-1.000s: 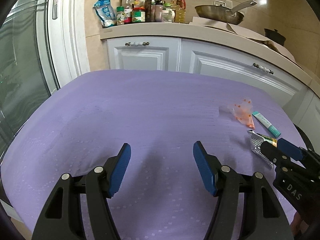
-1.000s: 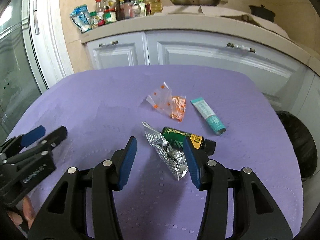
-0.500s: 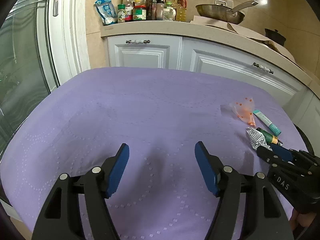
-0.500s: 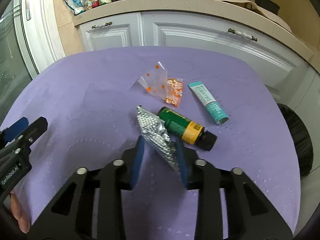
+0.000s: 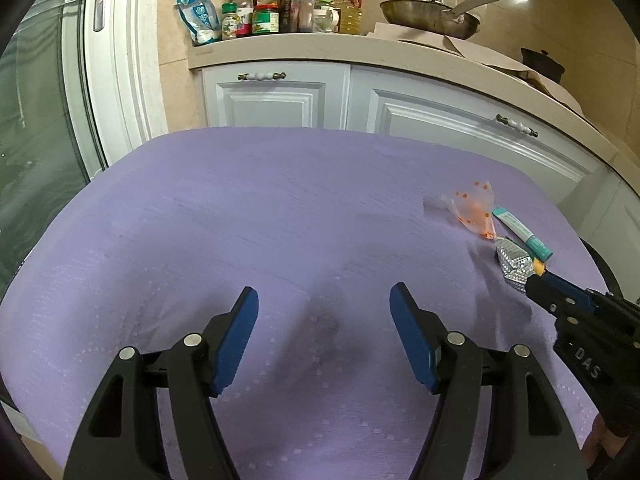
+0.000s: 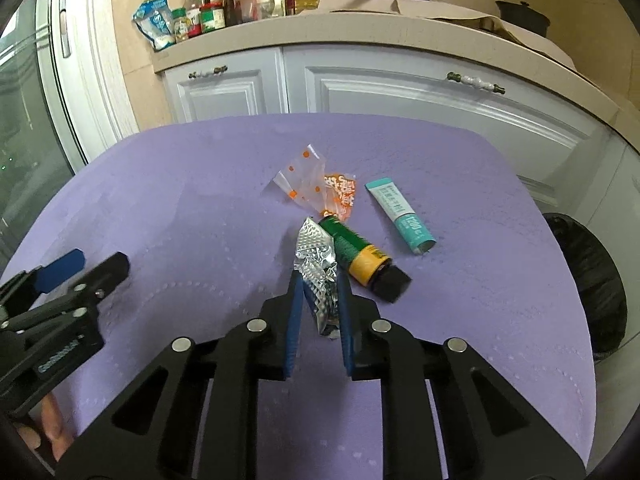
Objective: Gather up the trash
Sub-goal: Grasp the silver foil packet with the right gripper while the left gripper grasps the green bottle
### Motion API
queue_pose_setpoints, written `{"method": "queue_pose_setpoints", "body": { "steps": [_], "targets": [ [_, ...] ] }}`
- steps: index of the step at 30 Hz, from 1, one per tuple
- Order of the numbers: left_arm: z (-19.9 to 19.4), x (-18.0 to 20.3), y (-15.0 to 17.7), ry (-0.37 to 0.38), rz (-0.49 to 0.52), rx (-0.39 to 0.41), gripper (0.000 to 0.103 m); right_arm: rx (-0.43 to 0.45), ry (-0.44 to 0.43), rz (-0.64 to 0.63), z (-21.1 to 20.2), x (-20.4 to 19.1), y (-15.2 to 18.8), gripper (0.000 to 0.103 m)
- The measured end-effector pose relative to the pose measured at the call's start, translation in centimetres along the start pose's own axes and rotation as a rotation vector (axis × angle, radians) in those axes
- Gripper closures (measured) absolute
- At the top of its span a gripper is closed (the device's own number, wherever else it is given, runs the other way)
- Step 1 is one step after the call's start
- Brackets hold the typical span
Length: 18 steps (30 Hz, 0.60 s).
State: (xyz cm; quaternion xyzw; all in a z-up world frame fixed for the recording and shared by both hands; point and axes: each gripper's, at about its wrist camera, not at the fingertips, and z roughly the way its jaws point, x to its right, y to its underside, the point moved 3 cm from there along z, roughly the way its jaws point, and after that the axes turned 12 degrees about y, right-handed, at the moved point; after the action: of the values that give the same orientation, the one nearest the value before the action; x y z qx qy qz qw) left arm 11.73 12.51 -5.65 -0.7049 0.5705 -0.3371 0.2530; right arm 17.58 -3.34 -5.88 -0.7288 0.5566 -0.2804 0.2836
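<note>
Closed since before, right hand-held gripper [image 6: 320, 300] pinches crinkled foil wrapper [image 6: 316, 264].

Home kitchen: white cabinet doors [image 5: 276, 100] w/ handles, beige countertop [image 6: 360, 26] w/ condiment bottles [image 5: 276, 8] & frying pan [image 5: 432, 16].

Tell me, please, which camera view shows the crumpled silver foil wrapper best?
The right wrist view: the crumpled silver foil wrapper sits centre frame, pinched in the right gripper, beside the green bottle. The left wrist view shows it small at the right edge, partly hidden by that gripper.
</note>
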Motion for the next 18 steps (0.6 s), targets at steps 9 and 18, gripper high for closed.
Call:
{"method": "queue_pose_setpoints", "body": {
  "steps": [9,18],
  "targets": [
    [0.6,3.4,-0.3,0.046,0.034,-0.003,0.036,0.075,0.033,0.071,-2.6,4.1,-0.5,0.086],
    [2.6,9.0,-0.8,0.1,0.096,-0.024,0.036,0.099,0.099,0.166,-2.6,10.1,-0.4,0.086]
  ]
}}
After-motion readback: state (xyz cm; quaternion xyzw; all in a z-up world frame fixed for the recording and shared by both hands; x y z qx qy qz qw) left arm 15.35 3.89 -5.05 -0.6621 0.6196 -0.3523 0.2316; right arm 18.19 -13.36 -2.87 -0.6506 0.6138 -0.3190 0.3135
